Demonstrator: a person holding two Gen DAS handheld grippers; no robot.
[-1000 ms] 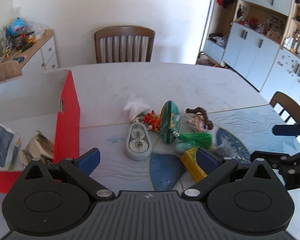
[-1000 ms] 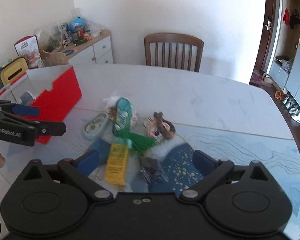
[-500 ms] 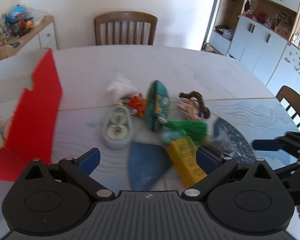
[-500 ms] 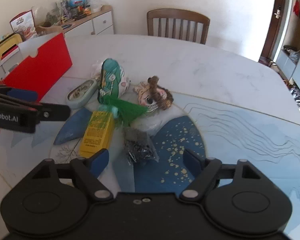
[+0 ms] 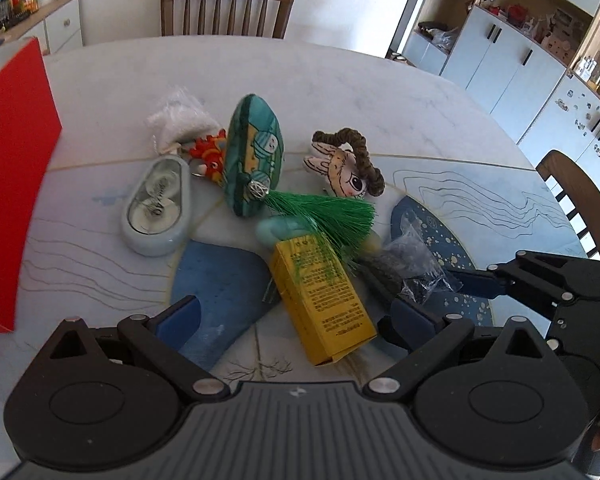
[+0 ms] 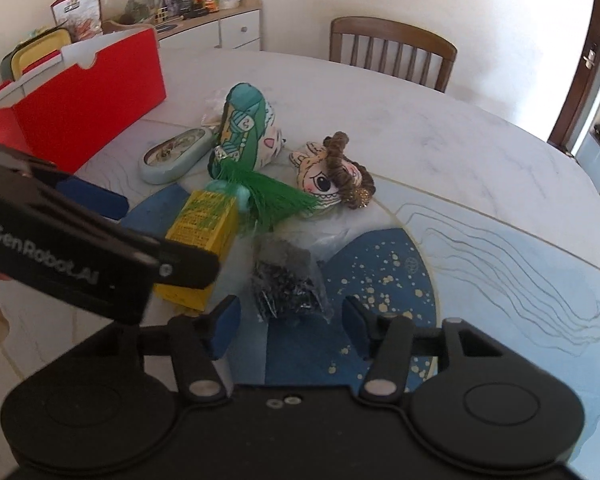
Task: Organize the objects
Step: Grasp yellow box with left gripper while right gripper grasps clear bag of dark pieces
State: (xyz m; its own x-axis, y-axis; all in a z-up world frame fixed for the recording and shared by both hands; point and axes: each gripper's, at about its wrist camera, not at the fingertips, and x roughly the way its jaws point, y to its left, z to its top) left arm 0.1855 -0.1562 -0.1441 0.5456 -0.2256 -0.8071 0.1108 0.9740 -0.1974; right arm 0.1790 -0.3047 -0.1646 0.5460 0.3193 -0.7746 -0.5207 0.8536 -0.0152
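Right gripper [image 6: 288,330] jaws closing, apart around the dark bag [image 6: 286,282]; yellow box [image 6: 202,240] beside.

On the tabletop [image 5: 340,80], a box [image 5: 320,300] lies nearest, a tassel [image 5: 328,216] across its far end; a pouch [image 5: 254,156] behind, an open carton [image 6: 80,96] far left.
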